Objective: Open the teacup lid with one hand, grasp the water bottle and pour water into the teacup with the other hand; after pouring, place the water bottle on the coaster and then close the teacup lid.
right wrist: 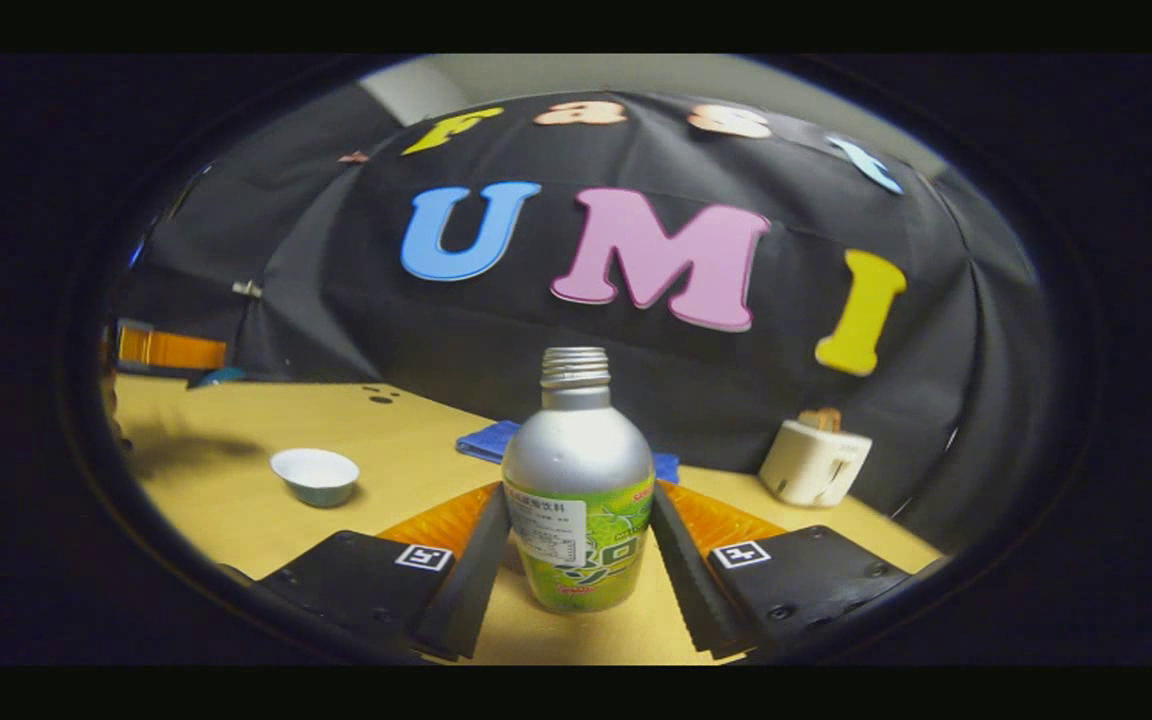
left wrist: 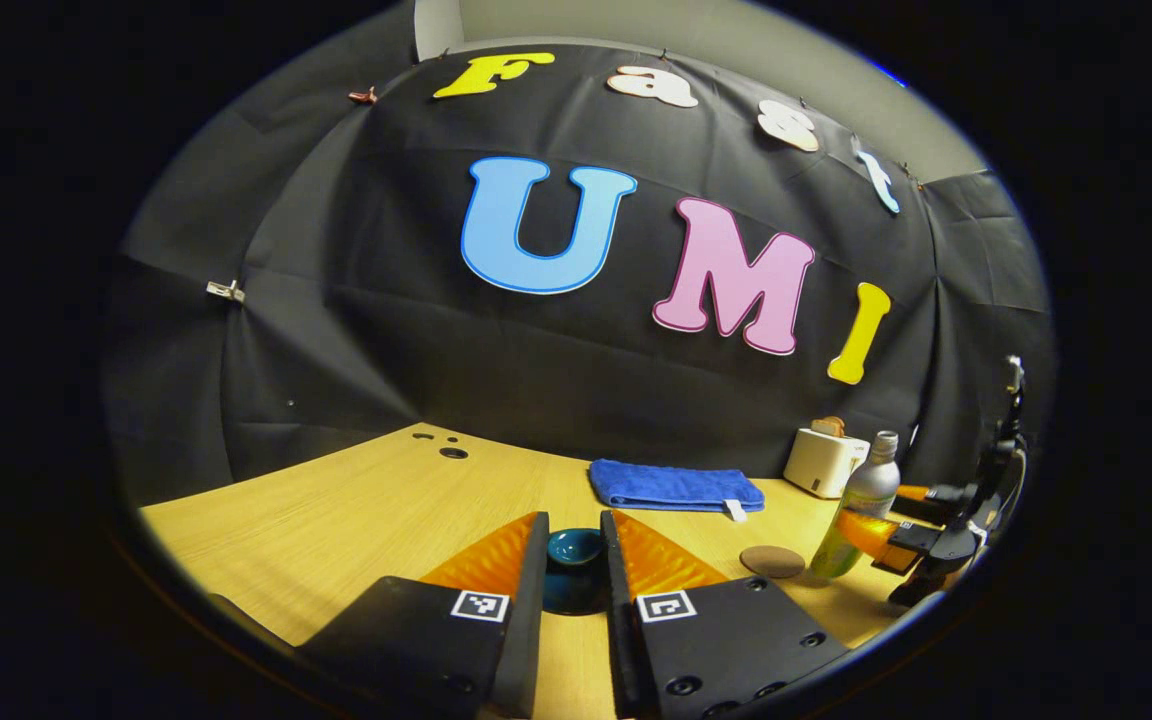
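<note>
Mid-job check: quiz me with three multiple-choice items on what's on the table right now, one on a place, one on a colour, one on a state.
1. The coaster lies
A. under the bottle
B. bare on the table, beside the bottle
C. on the towel

2. The towel is
A. blue
B. red
C. green

3. The cup is
A. lidded
B. tipped over
C. upright and open

Key:
1 B: nothing stands on the brown disc.
2 A: the folded cloth by the wall is blue.
3 C: its inside shows, and the lid sits between the left jaws.
</note>
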Demonstrator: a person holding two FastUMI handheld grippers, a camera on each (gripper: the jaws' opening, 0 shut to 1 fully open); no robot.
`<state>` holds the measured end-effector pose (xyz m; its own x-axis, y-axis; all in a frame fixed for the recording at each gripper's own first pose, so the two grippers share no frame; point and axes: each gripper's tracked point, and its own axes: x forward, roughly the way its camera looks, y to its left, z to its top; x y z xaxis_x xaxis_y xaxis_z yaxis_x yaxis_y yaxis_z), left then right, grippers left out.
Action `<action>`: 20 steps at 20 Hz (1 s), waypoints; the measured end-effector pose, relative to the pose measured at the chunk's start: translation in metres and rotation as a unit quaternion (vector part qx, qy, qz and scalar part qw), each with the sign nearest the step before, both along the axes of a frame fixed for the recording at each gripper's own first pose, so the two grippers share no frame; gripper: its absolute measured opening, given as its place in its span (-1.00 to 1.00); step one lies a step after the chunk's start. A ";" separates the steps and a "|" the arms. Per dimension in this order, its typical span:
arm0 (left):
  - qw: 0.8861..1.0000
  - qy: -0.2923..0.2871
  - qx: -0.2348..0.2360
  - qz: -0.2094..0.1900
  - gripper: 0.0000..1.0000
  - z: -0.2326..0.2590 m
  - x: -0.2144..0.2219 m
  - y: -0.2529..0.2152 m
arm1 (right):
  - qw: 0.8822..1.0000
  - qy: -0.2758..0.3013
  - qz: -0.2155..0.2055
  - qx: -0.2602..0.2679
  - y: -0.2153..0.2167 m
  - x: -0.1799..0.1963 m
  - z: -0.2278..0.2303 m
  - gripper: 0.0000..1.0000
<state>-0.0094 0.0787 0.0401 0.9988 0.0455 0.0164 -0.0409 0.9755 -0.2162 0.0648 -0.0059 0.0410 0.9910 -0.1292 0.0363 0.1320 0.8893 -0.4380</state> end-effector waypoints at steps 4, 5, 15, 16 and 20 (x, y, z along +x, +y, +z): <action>1.000 0.008 -0.005 -0.003 -0.36 -0.005 0.002 0.007 | 0.984 0.029 0.016 -0.173 0.030 0.025 0.007 0.58; 1.000 0.009 -0.007 -0.002 -0.36 -0.007 0.002 0.010 | 0.980 0.037 0.024 -0.196 0.039 0.029 0.003 0.58; 1.000 0.011 -0.022 0.001 -0.36 -0.009 0.001 0.028 | 0.885 0.076 0.061 -0.455 0.072 0.047 -0.038 0.58; 1.000 0.012 -0.021 0.002 -0.36 -0.010 0.001 0.030 | 0.875 0.074 0.065 -0.474 0.075 0.045 -0.041 0.58; 1.000 0.014 -0.024 0.001 -0.36 -0.009 0.000 0.031 | 0.843 0.077 0.079 -0.526 0.080 0.045 -0.056 0.58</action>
